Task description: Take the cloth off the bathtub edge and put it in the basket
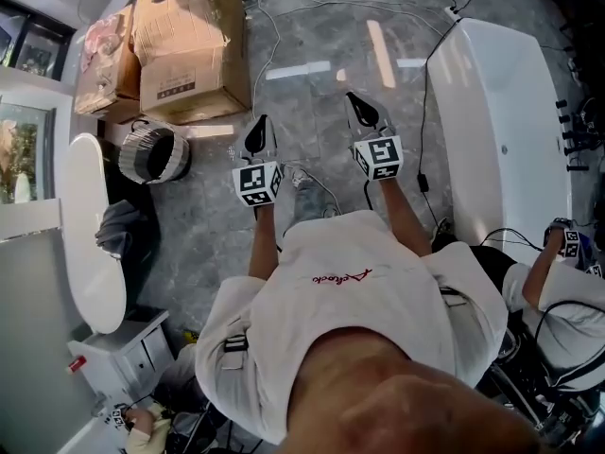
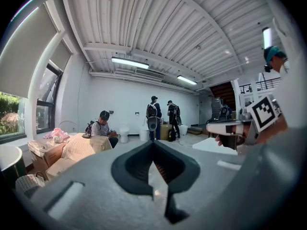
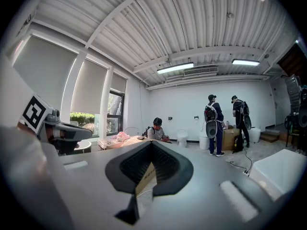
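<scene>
Head view, looking down past a white shirt. Both grippers are held out in front, side by side and apart, over the grey floor (image 1: pixel 203 230).

Left gripper (image 1: pixel 257 132) — fingers together, nothing between them; its own view shows the two dark pads meeting at the tip. Right gripper (image 1: pixel 363 112) — fingers likewise closed on nothing, confirmed in its own view.

Cloth (image 1: pixel 121 227): dark grey, draped over the edge of the white bathtub (image 1: pixel 90 206) at the left of the head view. It is well apart from both grippers and neither touches it.

Basket (image 1: pixel 135 149): striped, round, standing on the floor just beyond the cloth, near the end of that bathtub and beside the cardboard boxes (image 1: pixel 189 41).

A second bathtub (image 1: pixel 492 112) stands at the right, with cables (image 1: pixel 284 26) trailing across the floor.

Gripper views: one seated person (image 2: pixel 101 126) by the boxes and two standing people (image 2: pixel 160 116) at the far wall.
</scene>
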### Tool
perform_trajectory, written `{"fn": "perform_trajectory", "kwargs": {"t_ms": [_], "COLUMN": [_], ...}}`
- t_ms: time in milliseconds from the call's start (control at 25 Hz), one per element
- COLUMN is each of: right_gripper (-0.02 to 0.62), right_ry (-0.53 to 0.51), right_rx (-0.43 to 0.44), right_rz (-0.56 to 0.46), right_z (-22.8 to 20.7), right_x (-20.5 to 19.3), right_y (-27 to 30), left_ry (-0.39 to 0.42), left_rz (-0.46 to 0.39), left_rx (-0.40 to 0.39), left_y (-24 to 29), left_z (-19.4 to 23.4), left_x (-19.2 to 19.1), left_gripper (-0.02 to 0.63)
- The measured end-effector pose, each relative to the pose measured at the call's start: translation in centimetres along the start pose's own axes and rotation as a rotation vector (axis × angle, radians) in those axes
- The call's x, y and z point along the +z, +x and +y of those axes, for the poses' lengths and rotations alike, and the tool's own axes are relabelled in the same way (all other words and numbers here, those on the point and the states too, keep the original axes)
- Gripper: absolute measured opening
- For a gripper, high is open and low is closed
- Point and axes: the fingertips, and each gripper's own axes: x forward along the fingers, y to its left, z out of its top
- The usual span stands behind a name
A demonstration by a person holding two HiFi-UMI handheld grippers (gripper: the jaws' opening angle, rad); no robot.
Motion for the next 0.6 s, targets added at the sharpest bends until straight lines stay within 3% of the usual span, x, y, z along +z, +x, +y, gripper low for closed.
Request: {"fn": "perform_trajectory", "kwargs": {"t_ms": [600], "right_gripper": [0.006], "right_ry": [-0.035], "right_rx": [-0.002], "right_rz": [-0.014], "right_z": [-1.2], "right_x": [3.4], "right_y": [12.0], "left_ry": [0.002], "left_rz": [-0.036], "left_rx": [0.01], "left_y": [8.3], "left_z": [8.7], "left_x": [3.6], "left_gripper": [0.0]}}
